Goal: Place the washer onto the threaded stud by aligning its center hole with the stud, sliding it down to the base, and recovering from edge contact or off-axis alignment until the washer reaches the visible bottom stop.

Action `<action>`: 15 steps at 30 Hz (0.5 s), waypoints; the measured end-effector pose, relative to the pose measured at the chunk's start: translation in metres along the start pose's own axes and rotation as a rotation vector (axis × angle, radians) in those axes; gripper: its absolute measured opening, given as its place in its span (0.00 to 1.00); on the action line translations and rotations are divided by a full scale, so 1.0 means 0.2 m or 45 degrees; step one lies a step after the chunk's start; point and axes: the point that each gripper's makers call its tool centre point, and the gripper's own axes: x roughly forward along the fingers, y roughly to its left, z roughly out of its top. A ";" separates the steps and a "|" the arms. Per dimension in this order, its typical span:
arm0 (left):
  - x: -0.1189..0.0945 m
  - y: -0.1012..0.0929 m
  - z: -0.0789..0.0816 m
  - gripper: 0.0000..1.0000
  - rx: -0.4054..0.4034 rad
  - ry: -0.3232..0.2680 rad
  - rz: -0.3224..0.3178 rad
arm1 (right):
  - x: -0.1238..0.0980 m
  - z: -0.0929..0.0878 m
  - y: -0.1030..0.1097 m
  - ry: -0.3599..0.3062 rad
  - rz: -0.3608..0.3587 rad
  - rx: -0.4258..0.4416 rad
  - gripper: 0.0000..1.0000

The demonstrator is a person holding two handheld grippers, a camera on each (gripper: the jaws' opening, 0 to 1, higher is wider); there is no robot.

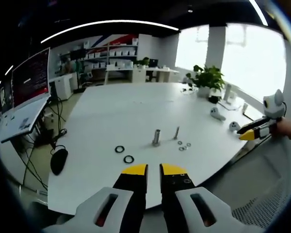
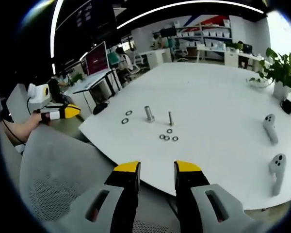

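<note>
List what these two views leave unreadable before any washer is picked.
- Small washers: too small in both views to tell hole size.
- Thin stud: threads blurred.
- Thick stud: base stop too small.
- Monitor: text blurred in the left gripper view.

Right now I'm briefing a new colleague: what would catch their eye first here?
Two upright studs stand mid-table on the big white table, with dark rings on one side and small washers on the other. Both yellow-tipped hand-held grippers, left and right, hover off the table's edge, empty.
</note>
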 end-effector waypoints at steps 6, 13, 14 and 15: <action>0.00 0.00 -0.01 0.06 0.004 0.009 -0.006 | 0.00 0.00 0.00 -0.002 0.000 0.000 0.30; 0.00 0.00 -0.01 0.07 0.000 0.013 0.002 | 0.01 -0.03 0.02 0.042 0.024 -0.024 0.30; 0.00 0.00 -0.01 0.07 0.002 0.016 0.000 | 0.01 -0.03 0.02 0.044 0.024 -0.023 0.30; 0.00 0.00 -0.02 0.07 0.003 0.017 -0.001 | 0.01 -0.04 0.02 0.052 0.027 -0.018 0.30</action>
